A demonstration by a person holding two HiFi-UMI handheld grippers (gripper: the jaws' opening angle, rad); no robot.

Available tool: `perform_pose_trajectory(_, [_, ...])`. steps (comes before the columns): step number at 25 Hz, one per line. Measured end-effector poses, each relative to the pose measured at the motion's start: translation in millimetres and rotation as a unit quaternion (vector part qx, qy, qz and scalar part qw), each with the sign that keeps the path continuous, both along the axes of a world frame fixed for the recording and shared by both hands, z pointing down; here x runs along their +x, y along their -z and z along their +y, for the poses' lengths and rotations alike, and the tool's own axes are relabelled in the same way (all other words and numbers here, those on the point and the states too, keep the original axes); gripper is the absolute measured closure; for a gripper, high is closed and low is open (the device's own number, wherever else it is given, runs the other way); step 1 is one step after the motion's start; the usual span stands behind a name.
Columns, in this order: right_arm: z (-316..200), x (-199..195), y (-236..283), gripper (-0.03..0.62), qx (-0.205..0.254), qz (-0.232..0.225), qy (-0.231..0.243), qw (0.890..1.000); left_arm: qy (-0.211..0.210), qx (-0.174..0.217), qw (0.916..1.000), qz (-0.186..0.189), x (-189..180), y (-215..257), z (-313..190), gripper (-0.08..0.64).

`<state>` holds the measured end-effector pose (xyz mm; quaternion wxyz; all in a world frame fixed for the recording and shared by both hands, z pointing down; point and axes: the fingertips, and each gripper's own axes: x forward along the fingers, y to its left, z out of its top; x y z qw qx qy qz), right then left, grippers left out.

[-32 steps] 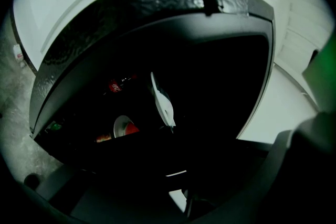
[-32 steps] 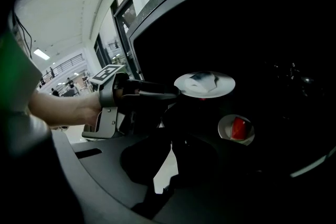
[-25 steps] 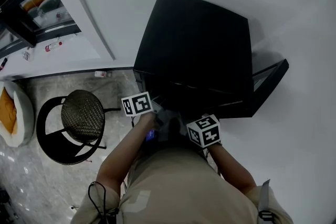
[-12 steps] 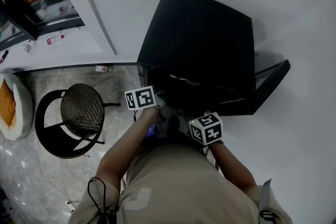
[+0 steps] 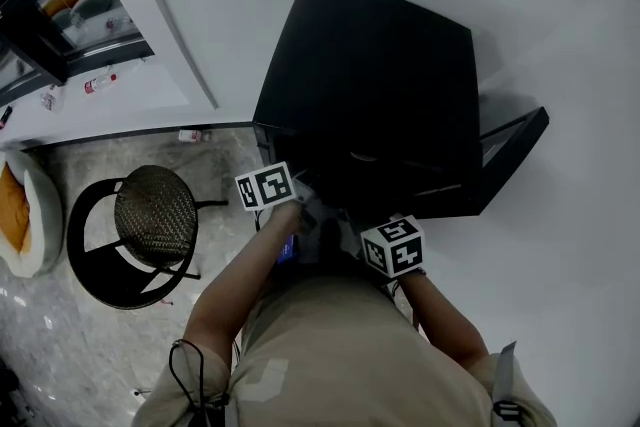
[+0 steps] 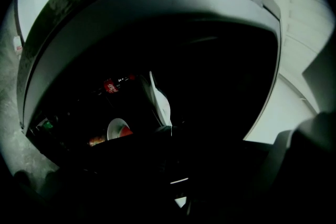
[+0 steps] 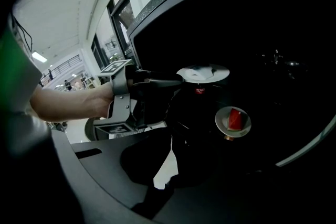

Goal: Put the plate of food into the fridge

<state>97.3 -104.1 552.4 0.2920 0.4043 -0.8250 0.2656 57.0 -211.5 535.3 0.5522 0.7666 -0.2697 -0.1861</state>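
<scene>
- Two jaws of the left gripper (image 7: 178, 81) are clamping the white plate (image 7: 203, 73) by its rim, inside the fridge (image 5: 380, 85).
- Meanwhile the right gripper (image 7: 167, 161) is hovering nearby, jaws too dark to read.

Fridge (image 5: 380, 65) black, pebbled finish; plate (image 7: 203, 73) glossy white; stool (image 5: 155, 210) seat woven; floor (image 5: 60, 335) polished stone.

Left gripper (image 7: 181, 81), jaws clamped on the plate (image 7: 203, 73), has crept forward toward the fridge (image 5: 380, 75) opening since a second ago. Right gripper (image 7: 167, 168) has nudged forward too, less. Over the last half second both barely shifted. Head camera swayed, so framing slid slightly.
</scene>
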Motion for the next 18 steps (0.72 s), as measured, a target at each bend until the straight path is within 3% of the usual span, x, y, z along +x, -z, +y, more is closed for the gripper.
perform_pose_trajectory(4, [0.7, -1.1, 0.2, 0.569, 0.0, 0.0, 0.002, 1.0, 0.027, 0.01, 0.9995, 0.016, -2.0, 3.7, 1.6, 0.546])
perform_pose_trajectory(18, [0.2, 0.5, -2.3, 0.569, -0.002, 0.003, -0.005, 1.0, 0.043, 0.004, 0.999, 0.012, 2.6, -0.9, -9.6, 0.548])
